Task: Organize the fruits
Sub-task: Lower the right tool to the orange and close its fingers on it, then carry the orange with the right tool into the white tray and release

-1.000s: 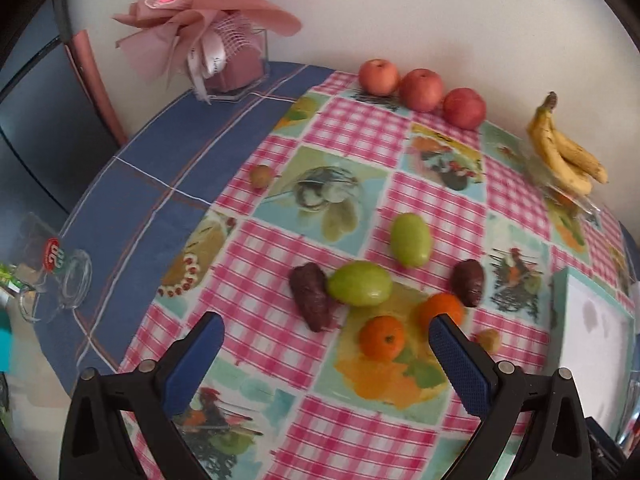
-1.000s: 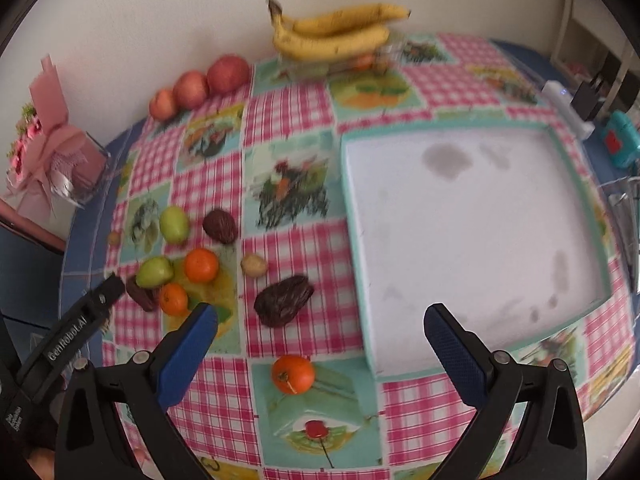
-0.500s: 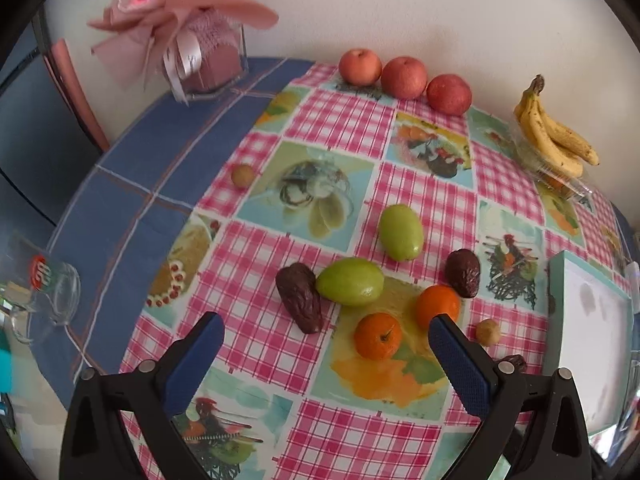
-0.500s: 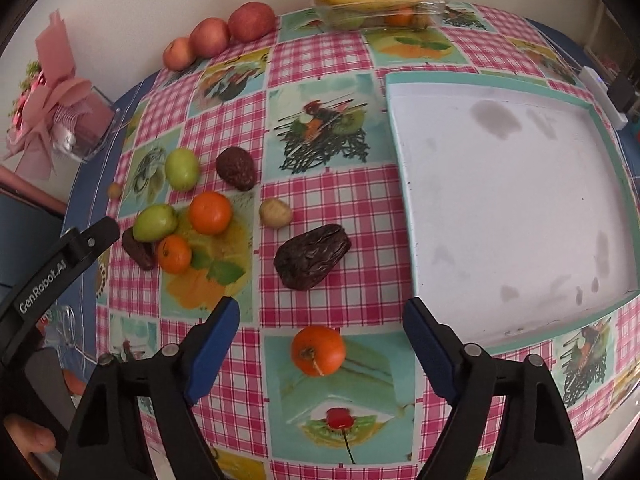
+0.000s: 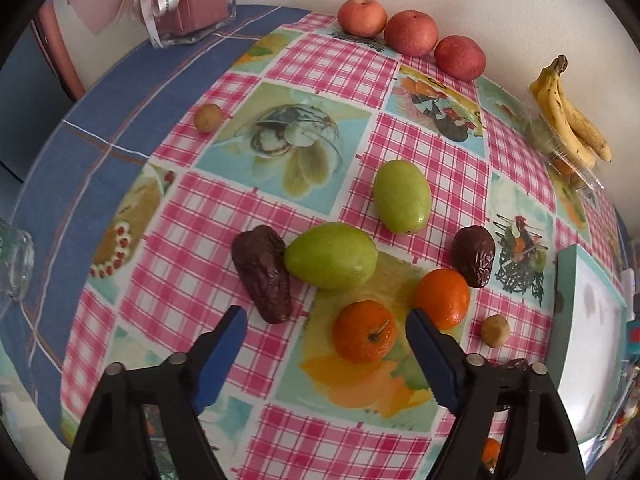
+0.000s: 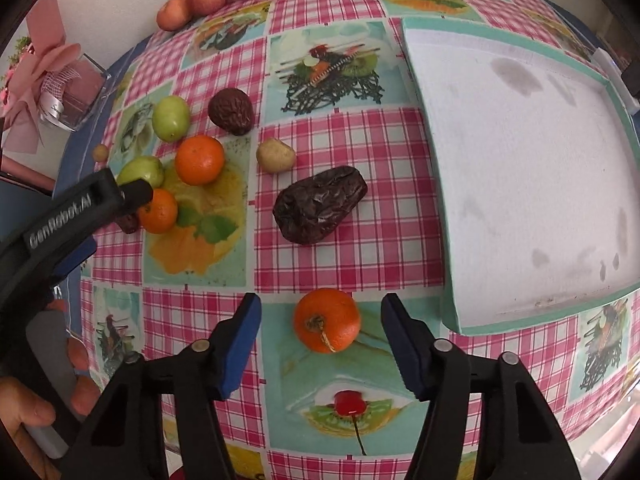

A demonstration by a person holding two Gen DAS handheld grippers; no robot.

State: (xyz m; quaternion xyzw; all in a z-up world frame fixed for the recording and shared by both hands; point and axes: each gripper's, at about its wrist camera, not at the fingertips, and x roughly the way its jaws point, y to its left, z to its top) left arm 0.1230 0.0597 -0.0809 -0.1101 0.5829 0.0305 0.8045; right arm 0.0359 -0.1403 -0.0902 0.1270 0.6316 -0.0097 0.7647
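Right hand-held gripper spread around orange, tray edge beside

1. Three red-pink round apples in a row along the table's far edge, touching one another.
2. Yellow spotted banana bunch at the far right edge, atop a clear plastic box.
3. Two green oval fruits mid-table; the nearer one touches a wrinkled dark brown date.
4. Two orange mandarins side by side.
5. Third mandarin, stem facing forward, near the front edge.
6. Largest date lies tilted, just left of the white foam tray.
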